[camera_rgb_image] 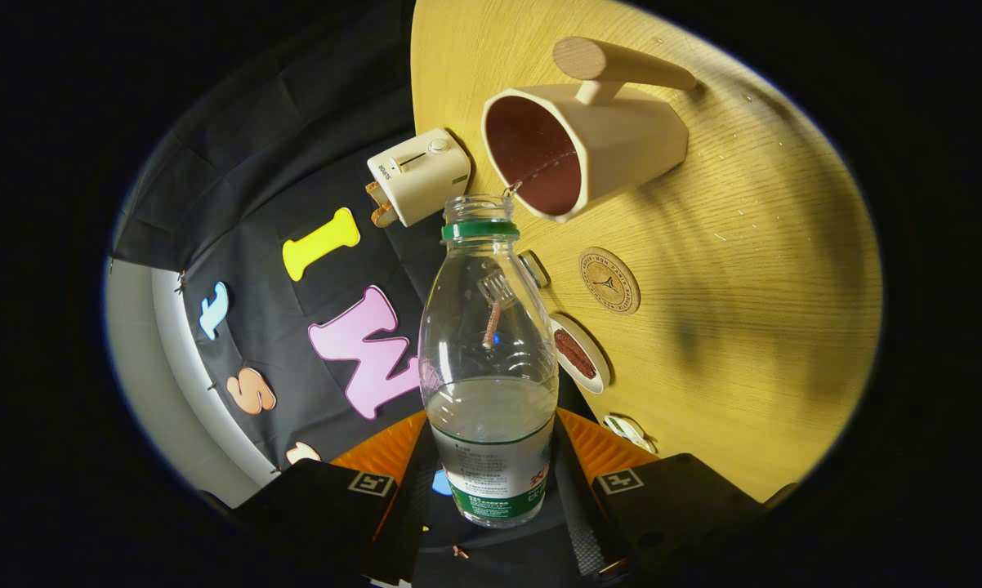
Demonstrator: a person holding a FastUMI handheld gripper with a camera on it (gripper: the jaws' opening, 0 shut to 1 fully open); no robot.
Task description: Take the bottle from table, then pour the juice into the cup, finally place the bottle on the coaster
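Note:
A clear plastic bottle [488,359] with a green neck ring and no cap sits between my fingers, and my gripper [491,457] is shut on its lower body. It holds clear liquid in its lower part. The view is rolled sideways, so the bottle is tipped with its mouth at the rim of the cream cup [581,143]. A thin stream runs from the mouth into the cup's dark red inside. The cup has a wooden rod handle and stands on the wooden table [744,286]. A round cork coaster [609,280] lies on the table just beyond the bottle, beside the cup.
A cream toaster [417,175] with toast in it stands at the table's edge beside the cup. A small white dish [579,353] with a dark red sausage lies near the coaster. Another small white item [628,430] lies close to my fingers. Open wood stretches beyond the coaster.

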